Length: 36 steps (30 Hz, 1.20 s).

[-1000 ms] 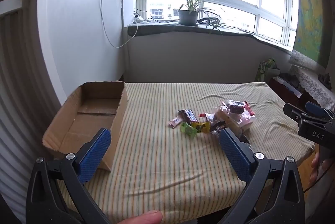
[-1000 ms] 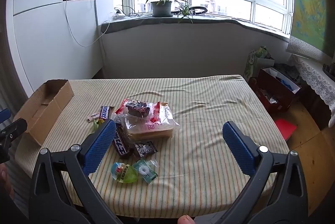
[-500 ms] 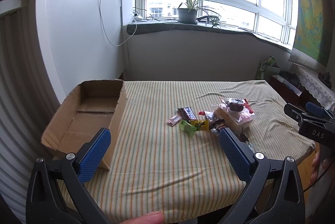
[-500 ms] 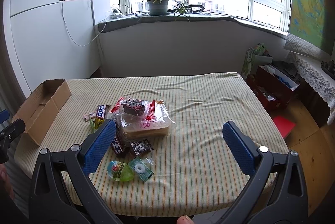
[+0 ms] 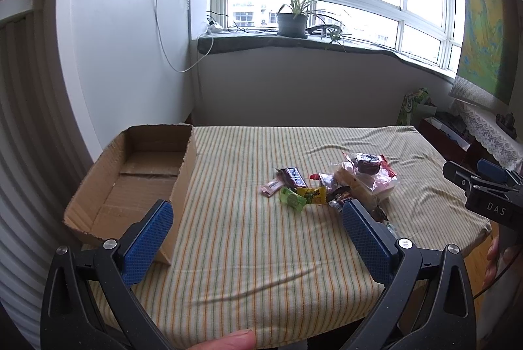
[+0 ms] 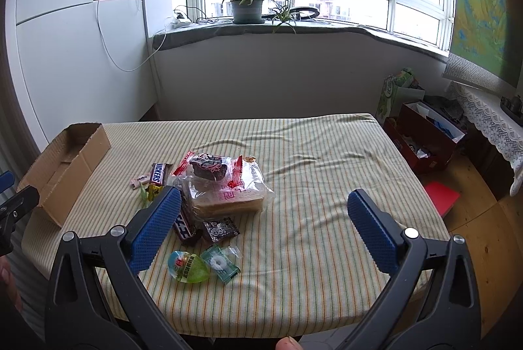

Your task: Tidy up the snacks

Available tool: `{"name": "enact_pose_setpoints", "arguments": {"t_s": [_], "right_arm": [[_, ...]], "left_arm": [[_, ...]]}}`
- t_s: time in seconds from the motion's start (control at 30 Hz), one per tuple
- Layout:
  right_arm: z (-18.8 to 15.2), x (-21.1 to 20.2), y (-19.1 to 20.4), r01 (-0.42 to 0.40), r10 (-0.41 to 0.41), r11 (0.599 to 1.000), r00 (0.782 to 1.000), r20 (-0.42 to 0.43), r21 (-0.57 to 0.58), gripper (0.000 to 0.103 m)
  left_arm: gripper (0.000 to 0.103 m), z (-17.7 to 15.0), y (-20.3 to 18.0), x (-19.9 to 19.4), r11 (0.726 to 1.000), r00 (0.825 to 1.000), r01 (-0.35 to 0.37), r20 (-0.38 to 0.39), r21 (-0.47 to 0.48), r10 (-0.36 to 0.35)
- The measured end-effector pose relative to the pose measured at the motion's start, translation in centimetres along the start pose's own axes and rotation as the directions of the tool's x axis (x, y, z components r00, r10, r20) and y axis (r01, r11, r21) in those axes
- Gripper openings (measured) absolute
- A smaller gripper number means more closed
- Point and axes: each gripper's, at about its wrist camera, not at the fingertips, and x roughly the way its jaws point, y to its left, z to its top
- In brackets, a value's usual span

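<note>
An empty cardboard box (image 5: 140, 173) lies on the left of the striped table; it also shows in the right wrist view (image 6: 70, 160). A pile of snacks sits mid-table: a Snickers bar (image 6: 159, 172), a bagged bread loaf (image 6: 233, 194) with a dark cake (image 6: 209, 168) on it, a green jelly cup (image 6: 188, 266), a mint candy (image 6: 219, 263) and small packets (image 5: 292, 196). My left gripper (image 5: 255, 235) is open and empty above the table's near edge. My right gripper (image 6: 261, 227) is open and empty, held before the snacks; it also shows at the right of the left wrist view (image 5: 483, 186).
The striped tablecloth (image 6: 327, 180) covers the table. A windowsill with a potted plant (image 6: 246, 7) lies behind. Red boxes and bags (image 6: 421, 134) stand on the wooden floor at the right. A white wall panel (image 5: 124, 56) stands at the left.
Both grippers have drawn back and risen slightly, so the table and snacks look a little smaller and lower. Both stay open and empty.
</note>
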Motion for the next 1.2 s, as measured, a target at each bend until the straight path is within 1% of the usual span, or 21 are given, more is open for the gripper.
{"name": "enact_pose_setpoints", "arguments": {"t_s": [1.2], "right_arm": [[0.00,-0.25,-0.03,0.004,-0.004,1.000,1.000,-0.010,-0.003,0.103]], "left_arm": [[0.103,0.03,-0.10,-0.13,1.000,1.000,0.004,0.000,0.000,-0.004]]}}
